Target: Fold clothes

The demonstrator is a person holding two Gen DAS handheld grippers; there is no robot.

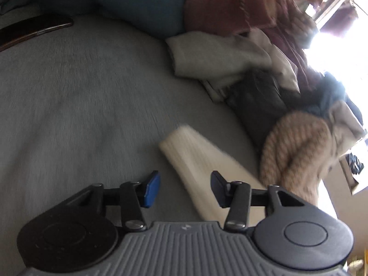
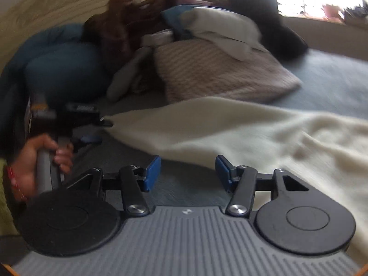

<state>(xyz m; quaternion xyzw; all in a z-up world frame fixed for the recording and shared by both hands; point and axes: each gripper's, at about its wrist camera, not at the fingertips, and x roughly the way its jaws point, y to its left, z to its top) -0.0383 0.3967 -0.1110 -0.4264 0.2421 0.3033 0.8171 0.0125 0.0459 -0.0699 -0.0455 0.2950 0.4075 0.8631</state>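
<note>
A cream knit sweater [image 2: 253, 133] lies spread on the grey-blue bed cover [image 2: 333, 78]. One of its sleeves [image 1: 195, 158] runs out over the cover in the left wrist view. My left gripper [image 1: 185, 188] is open, and the sleeve passes under the gap between its blue pads. In the right wrist view the same left gripper [image 2: 96, 128] sits at the sleeve's tip, held by a hand [image 2: 46, 158]. My right gripper [image 2: 188, 172] is open just short of the sweater's near edge, with only bed cover between its fingers.
A heap of clothes lies behind: a beige knit [image 2: 218, 69], a white folded piece [image 1: 218, 62], a dark grey item [image 1: 255, 101], maroon fabric [image 1: 230, 7] and blue bedding [image 1: 138, 0]. A dark slim object [image 1: 34, 32] lies far left. Bright window at right.
</note>
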